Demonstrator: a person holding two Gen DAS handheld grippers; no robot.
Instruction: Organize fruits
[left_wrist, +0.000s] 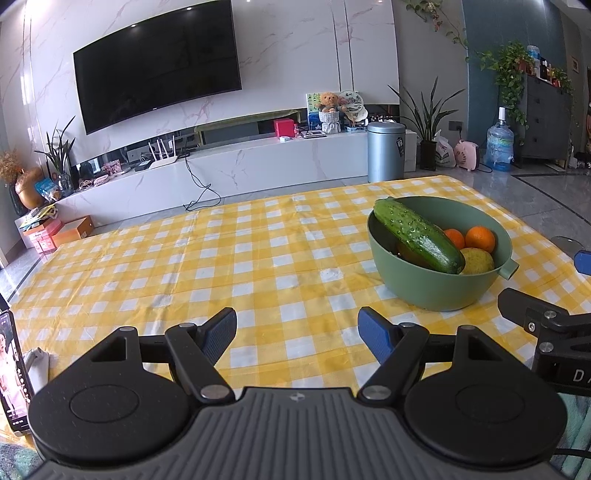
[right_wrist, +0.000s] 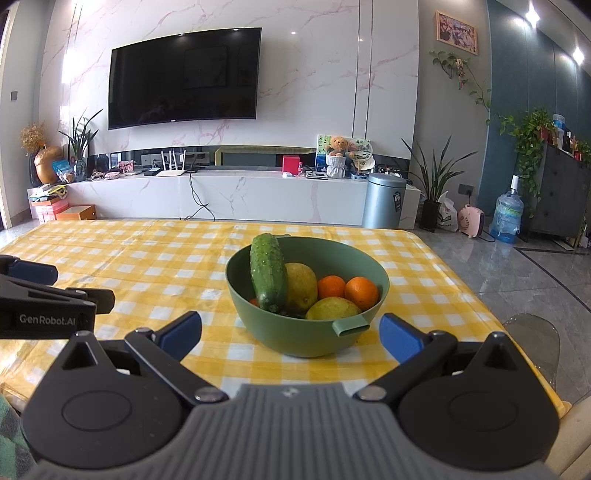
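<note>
Fruits sit together in a green bowl (right_wrist: 306, 332) on the yellow-and-white checked tablecloth (left_wrist: 184, 266): two oranges (right_wrist: 362, 291), two yellowish pears (right_wrist: 332, 309), and a bumpy cucumber (right_wrist: 269, 273) that leans against the bowl's far rim, its lower end down among the fruit. In the right wrist view the right gripper (right_wrist: 291, 332) has its blue-padded fingers (right_wrist: 400, 338) spread wide, the bowl just ahead between them, nothing gripped. The left gripper (left_wrist: 297, 332) hovers over bare cloth to the bowl's left, its fingers likewise spread and empty. A phone (left_wrist: 13, 373) stands at the table's left edge.
</note>
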